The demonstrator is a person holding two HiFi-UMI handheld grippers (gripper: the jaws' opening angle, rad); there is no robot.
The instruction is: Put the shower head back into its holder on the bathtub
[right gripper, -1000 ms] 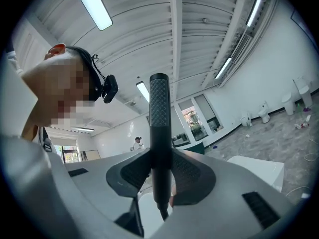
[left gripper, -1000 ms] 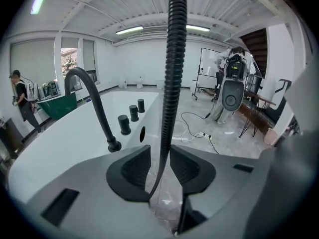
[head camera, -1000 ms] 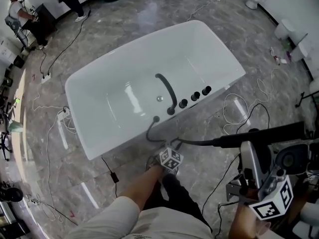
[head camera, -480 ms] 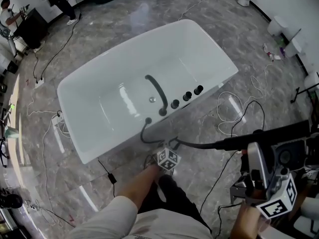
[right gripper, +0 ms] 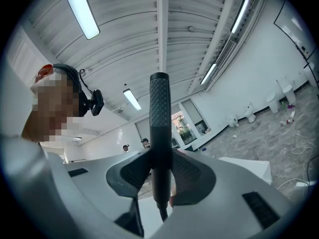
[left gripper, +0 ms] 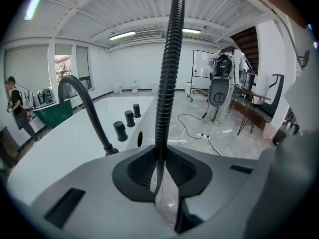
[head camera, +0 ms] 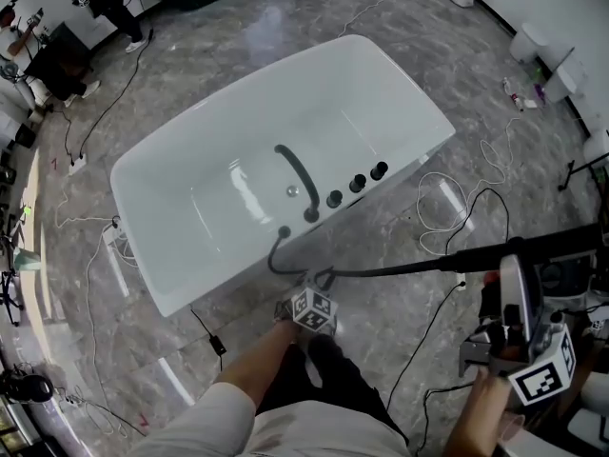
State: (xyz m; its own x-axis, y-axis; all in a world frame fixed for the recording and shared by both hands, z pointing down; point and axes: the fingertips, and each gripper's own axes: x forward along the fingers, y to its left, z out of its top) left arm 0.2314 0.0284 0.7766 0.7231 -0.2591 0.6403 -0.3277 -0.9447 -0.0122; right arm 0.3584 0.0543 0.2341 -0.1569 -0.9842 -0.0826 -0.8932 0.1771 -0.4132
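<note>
Both grippers are engaged: the right gripper (right gripper: 160, 180) clamps the shower head (right gripper: 159, 113) in its fingers, and the left gripper (left gripper: 159, 156) has just been closing its fingers on the hose (left gripper: 168, 73). I judge this the carrying step. Next, the head must travel far-left to the bathtub (head camera: 209, 274) rim.

Head view: is looking steeply down from the person's head, well above the bathtub (head camera: 243, 110), and is taking in the whole tub and the surrounding floor.
Left gripper view: is riding on the left gripper (head camera: 312, 298) and looking low along its jaws, which have just been closing on the hose (left gripper: 167, 83); the hose is filling the close foreground.
Right gripper view: is riding on the right gripper (head camera: 511, 284) and facing roughly level across the room, with the shower head (right gripper: 159, 128) very near.
Shared: the head and left gripper views are both showing the tub, spout (left gripper: 82, 98), knobs (head camera: 364, 183) and hose.
</note>
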